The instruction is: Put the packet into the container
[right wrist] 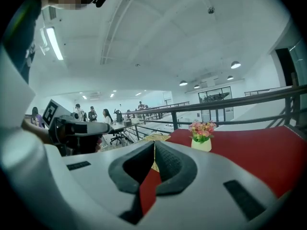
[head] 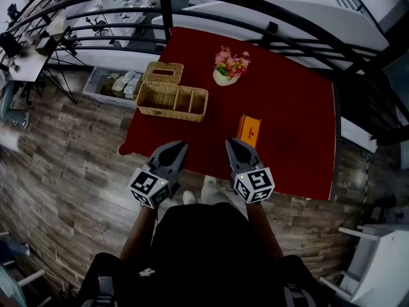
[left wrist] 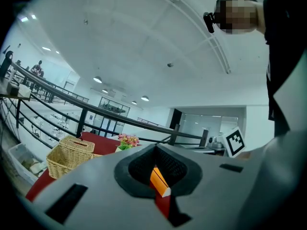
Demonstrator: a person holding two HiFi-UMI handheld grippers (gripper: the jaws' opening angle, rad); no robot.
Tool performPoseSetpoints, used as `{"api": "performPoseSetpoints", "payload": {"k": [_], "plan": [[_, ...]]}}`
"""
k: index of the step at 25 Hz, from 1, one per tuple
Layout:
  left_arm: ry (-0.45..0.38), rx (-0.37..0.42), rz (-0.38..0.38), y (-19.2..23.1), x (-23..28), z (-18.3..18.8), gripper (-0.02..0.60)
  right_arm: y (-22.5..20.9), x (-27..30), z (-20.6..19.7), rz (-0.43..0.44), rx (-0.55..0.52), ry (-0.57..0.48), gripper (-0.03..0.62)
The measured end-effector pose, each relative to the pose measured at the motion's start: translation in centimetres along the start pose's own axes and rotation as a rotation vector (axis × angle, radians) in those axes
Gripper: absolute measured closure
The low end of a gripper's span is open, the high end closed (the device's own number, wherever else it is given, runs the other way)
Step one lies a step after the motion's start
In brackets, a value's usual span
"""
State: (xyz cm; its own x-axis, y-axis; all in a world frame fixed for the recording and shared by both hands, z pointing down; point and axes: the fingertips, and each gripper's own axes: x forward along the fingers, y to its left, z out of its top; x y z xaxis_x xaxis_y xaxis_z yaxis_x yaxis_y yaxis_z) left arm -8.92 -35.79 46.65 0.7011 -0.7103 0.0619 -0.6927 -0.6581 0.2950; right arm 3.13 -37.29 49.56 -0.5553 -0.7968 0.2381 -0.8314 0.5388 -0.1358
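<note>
Red-clothed table (head: 294,114): the orange packet (head: 249,131) lies at one o'clock from the right gripper (head: 232,144). It and the left gripper (head: 181,146) are closed and empty. Pickup seems not yet begun; next, open, grasp the packet, and carry it to the wicker container (head: 172,101) at ten o'clock.

An orange packet (head: 249,130) is lying on the red table (head: 300,107), apart from the wicker basket (head: 172,101). The left gripper (head: 179,148) and right gripper (head: 232,145) are hovering at the near edge.
</note>
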Motion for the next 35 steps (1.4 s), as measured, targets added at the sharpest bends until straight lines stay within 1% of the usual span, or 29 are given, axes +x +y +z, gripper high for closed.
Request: {"api": "performPoseSetpoints", "payload": {"k": [4, 8, 9, 10, 11, 13, 16, 18, 21, 24, 30, 35], "plan": [[0.003, 0.010, -0.001, 0.1, 1.9, 0.1, 0.572, -4.0, 1.1, -1.7, -0.050, -0.002, 0.076, 0.571], [0.009, 0.028, 0.001, 0.4, 3.5, -0.1, 0.572, -9.0, 1.8, -4.6, -0.122, 0.065, 0.199, 0.566], [0.013, 0.031, 0.003, 0.5, 3.8, -0.2, 0.572, -10.0, 1.9, -5.5, -0.137, 0.088, 0.235, 0.523], [0.018, 0.034, 0.005, 0.6, 3.9, -0.3, 0.572, -11.0, 2.1, -6.5, -0.147, 0.113, 0.272, 0.406], [0.022, 0.036, 0.006, 0.6, 4.0, -0.3, 0.572, -11.9, 2.3, -7.5, -0.159, 0.135, 0.309, 0.350], [0.029, 0.037, 0.009, 0.9, 4.2, -0.5, 0.572, -14.0, 2.6, -9.3, -0.204, 0.167, 0.382, 0.292], [0.025, 0.027, 0.020, 1.3, 4.4, -0.6, 0.572, -17.1, 2.8, -11.7, -0.311, 0.216, 0.485, 0.214], [0.026, 0.022, 0.024, 1.4, 4.3, -0.9, 0.572, -18.6, 2.7, -12.9, -0.381, 0.229, 0.535, 0.177], [0.027, 0.017, 0.029, 1.6, 4.2, -1.2, 0.572, -20.0, 2.9, -15.0, -0.442, 0.223, 0.608, 0.160], [0.009, 0.015, 0.030, 1.8, 4.0, -0.8, 0.572, -20.1, 3.5, -16.7, -0.461, 0.224, 0.664, 0.152], [-0.007, 0.013, 0.057, 2.4, 3.1, -0.6, 0.572, -20.3, 4.4, -19.1, -0.531, 0.232, 0.724, 0.148], [-0.013, 0.003, 0.077, 3.0, 2.6, -0.4, 0.572, -20.8, 5.1, -20.1, -0.550, 0.251, 0.744, 0.148]]}}
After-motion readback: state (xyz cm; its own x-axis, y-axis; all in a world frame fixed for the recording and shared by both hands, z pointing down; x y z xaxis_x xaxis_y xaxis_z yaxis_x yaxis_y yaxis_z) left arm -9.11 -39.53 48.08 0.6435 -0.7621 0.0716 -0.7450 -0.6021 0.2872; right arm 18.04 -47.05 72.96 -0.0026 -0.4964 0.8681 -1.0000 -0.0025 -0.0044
